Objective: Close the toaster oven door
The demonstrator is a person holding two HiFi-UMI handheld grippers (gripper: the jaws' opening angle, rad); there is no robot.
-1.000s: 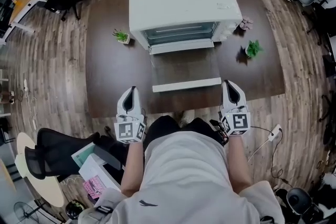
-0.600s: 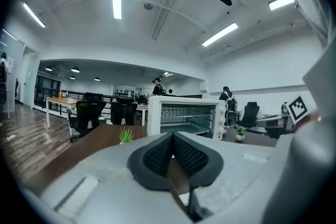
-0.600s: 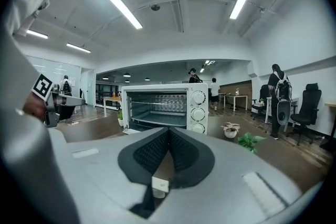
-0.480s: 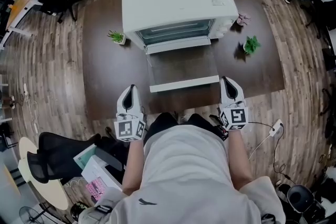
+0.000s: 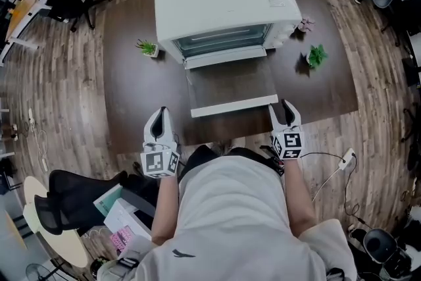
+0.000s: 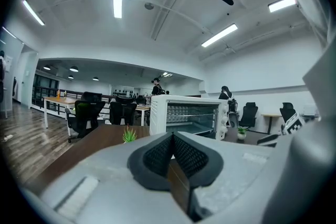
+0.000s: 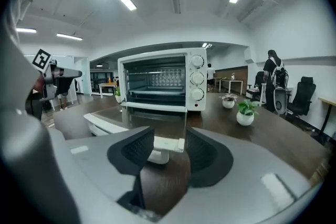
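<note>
The white toaster oven (image 5: 223,0) stands at the back of the dark table (image 5: 138,95). Its glass door (image 5: 230,79) lies open and flat, with the white handle (image 5: 233,106) along the near edge. My right gripper (image 5: 279,110) sits at the handle's right end, and its jaws have just been opening. In the right gripper view the handle's end (image 7: 167,143) shows in the gap of the right gripper (image 7: 169,148), and no pad presses on it. My left gripper (image 5: 161,116) hangs left of the door, apart from it. The left gripper (image 6: 172,150) is shut on nothing.
A small potted plant (image 5: 150,47) stands left of the oven. A green plant (image 5: 317,59) and a tiny pot (image 5: 306,27) stand to its right. A black office chair (image 5: 66,197) is at my lower left. A white plug and cable (image 5: 342,164) lie on the wooden floor.
My right gripper has sunk toward the right end of the door handle and its jaws have gone from shut to open. The left gripper has stayed where it was.
</note>
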